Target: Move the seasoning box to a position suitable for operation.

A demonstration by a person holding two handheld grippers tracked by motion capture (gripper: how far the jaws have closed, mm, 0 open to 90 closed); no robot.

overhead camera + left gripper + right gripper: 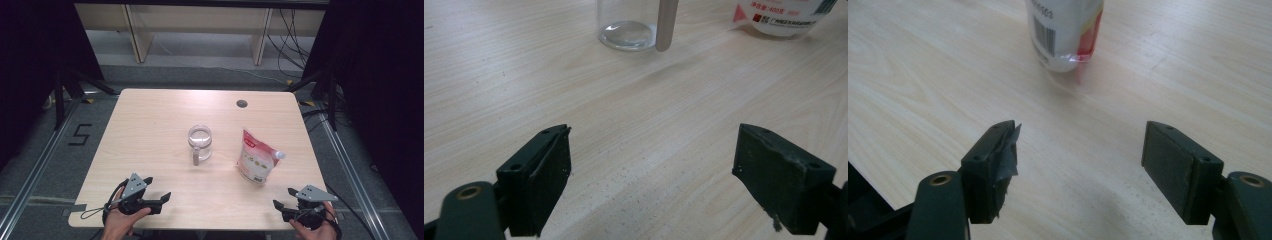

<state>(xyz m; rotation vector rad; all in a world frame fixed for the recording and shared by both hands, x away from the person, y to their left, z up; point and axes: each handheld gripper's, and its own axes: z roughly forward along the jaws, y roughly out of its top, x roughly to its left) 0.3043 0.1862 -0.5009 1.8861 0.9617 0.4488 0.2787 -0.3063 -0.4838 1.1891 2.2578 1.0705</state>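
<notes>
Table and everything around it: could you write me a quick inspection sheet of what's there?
Surface: light wooden table, round cable hole near the far edge.
Job's things: clear glass pitcher mid-table, handle toward the person; white spouted refill pouch standing to its right, apart from it.
Clutter: nothing seen.
Grippers: left gripper and right gripper at the near edge, jaws open, holding nothing.
Cables: black loop at the left gripper; loose cables on the floor beyond.
Surroundings: wooden shelving, dark curtains, floor marking "5".

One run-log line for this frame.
left gripper: open, empty | right gripper: open, empty | glass jug: upright, mid-table | pouch: standing, untouched
</notes>
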